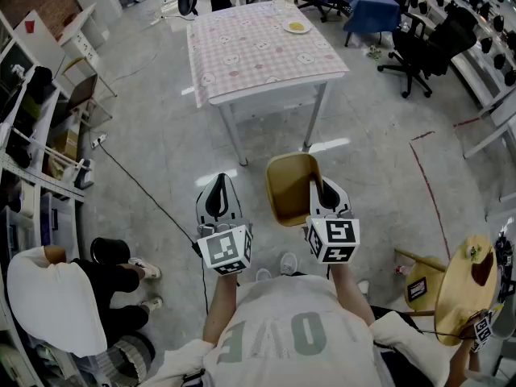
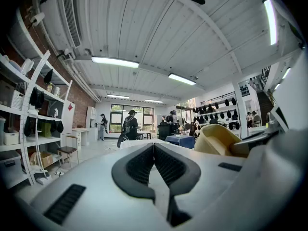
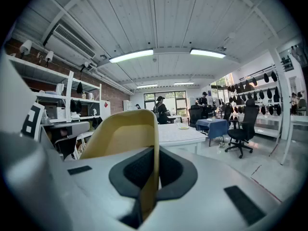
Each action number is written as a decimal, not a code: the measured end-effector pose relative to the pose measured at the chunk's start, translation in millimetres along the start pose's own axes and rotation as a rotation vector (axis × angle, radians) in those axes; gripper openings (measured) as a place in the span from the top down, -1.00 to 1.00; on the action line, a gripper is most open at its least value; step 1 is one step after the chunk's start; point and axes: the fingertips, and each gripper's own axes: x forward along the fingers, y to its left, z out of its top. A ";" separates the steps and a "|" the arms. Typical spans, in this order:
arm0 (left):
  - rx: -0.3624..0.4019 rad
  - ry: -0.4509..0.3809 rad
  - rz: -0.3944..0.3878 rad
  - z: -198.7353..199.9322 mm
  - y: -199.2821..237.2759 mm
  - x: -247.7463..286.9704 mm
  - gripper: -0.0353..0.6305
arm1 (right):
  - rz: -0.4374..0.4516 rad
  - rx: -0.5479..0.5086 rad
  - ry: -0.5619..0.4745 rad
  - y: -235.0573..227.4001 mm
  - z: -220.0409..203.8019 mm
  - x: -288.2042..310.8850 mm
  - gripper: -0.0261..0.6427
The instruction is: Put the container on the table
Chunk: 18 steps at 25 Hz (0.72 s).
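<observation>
- The container [image 1: 289,188], a tan, thin-walled tub, hangs in the air just ahead of the person at about 12 o'clock, tipped on its side with its mouth facing up towards the head camera. It is well short of the surface.
- The right tongs [image 1: 325,190] are pressed together on its wall at the rim, one pad inside and one outside. The right gripper view shows the edge [image 3: 144,143] running straight between the pads.
- It looks like light, stiff, smooth plastic, and empty. A one-sided rim pinch will probably let it swing or slip, so a steady carry and a level set-down seem wise.
- The left tongs [image 1: 218,188], at 9 o'clock of the container, are closed on nothing and could steady the far rim.
- A dark cable [image 1: 137,180] crosses the floor at 10 o'clock, beside the walking line.
- At 8 o'clock a seated person [image 1: 48,297] is close by. At 4 o'clock another person's hand holds a wooden piece [image 1: 463,289].
- The surface [image 1: 258,63], under a pink checked cloth, stands at 12 o'clock. Its near part is bare, and a small plate [image 1: 297,27] sits towards the far edge.
- An office chair [image 1: 423,43] stands at 2 o'clock, off the path.
</observation>
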 end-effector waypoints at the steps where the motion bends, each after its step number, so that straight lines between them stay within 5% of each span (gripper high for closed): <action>1: 0.002 -0.003 0.002 0.1 -2.5 1.6 0.81 | 0.003 -0.001 0.000 -2.8 0.3 1.8 0.83; 7: 0.006 0.000 0.005 -7.1 -16.5 12.1 0.81 | 0.026 0.015 0.002 -18.3 -4.3 7.9 0.83; 11: -0.052 0.003 0.007 -13.4 -18.8 21.3 0.81 | 0.079 0.138 -0.046 -26.6 -6.8 7.5 0.83; 18: -0.044 -0.007 0.015 -15.0 -29.7 42.6 0.81 | 0.049 0.188 0.016 -54.6 -28.2 14.2 0.83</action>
